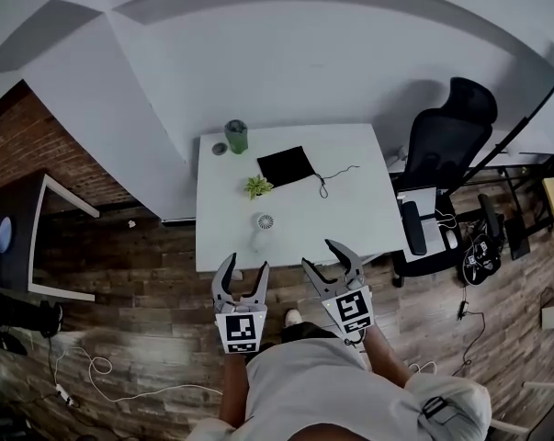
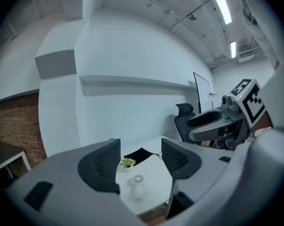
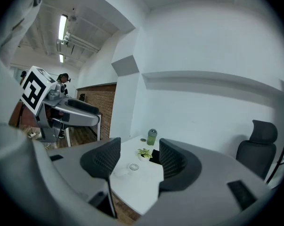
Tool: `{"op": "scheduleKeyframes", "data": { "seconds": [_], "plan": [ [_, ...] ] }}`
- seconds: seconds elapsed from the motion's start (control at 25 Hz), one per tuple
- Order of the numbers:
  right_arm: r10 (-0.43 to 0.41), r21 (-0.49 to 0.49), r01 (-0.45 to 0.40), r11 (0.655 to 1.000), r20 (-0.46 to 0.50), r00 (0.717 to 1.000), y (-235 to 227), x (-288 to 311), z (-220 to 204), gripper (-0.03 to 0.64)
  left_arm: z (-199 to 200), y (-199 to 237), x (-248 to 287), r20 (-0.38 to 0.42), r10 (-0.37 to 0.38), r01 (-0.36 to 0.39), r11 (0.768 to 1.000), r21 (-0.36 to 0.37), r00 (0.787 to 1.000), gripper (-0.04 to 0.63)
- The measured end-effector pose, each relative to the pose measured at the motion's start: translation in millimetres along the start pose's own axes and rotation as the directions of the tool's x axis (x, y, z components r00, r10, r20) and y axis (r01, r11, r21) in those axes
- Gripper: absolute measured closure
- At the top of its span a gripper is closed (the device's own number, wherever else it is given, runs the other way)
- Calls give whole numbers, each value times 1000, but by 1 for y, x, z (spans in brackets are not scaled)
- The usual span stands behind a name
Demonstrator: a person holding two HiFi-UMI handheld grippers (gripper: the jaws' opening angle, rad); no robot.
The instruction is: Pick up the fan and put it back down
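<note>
Head view shows the left gripper [image 1: 244, 263] and right gripper [image 1: 317, 253] side by side, short of the near edge of the table [image 1: 350, 219]. Both have their jaws spread, with nothing between them. The white fan [image 1: 263, 228] stands upright on the table just ahead of the left gripper and apart from both. The spread jaws probably stand ready for the fan's body to pass between the pads.

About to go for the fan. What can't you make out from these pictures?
- Fan: too small in all three views; its base and controls are unreadable.
- Round thing beside the green cup, head view: too small to name.
- Table sides, left gripper view: hidden behind the left gripper.
</note>
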State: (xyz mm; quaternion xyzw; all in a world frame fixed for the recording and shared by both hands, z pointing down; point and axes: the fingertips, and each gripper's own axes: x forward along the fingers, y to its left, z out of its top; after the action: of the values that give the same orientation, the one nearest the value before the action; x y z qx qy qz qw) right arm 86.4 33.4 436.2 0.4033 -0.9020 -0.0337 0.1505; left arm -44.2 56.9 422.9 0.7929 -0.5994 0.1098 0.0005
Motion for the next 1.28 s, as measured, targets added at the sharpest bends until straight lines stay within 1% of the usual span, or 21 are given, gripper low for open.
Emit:
{"op": "scheduleKeyframes", "data": {
  "seconds": [0.24,0.52,1.0,1.28],
  "plan": [
    [4,12,-4,1000,17,1000,-20,14,2,359,6,2,21,-4,13,-13,1000,11,1000,330],
    [0,17,0,1000,26,1000,-40,31,2,359,11,6,48,-1,12,-12,1000,26,1000,331],
    [-19,28,19,999,-2,1000,-62,66,-8,362,4,18,94,-15,-36,37,999,25,999,333],
    [-41,41,43,998,-49,998,-70,97,-18,362,-14,33,123,-52,-90,90,996,11,995,334]
  ]
}}
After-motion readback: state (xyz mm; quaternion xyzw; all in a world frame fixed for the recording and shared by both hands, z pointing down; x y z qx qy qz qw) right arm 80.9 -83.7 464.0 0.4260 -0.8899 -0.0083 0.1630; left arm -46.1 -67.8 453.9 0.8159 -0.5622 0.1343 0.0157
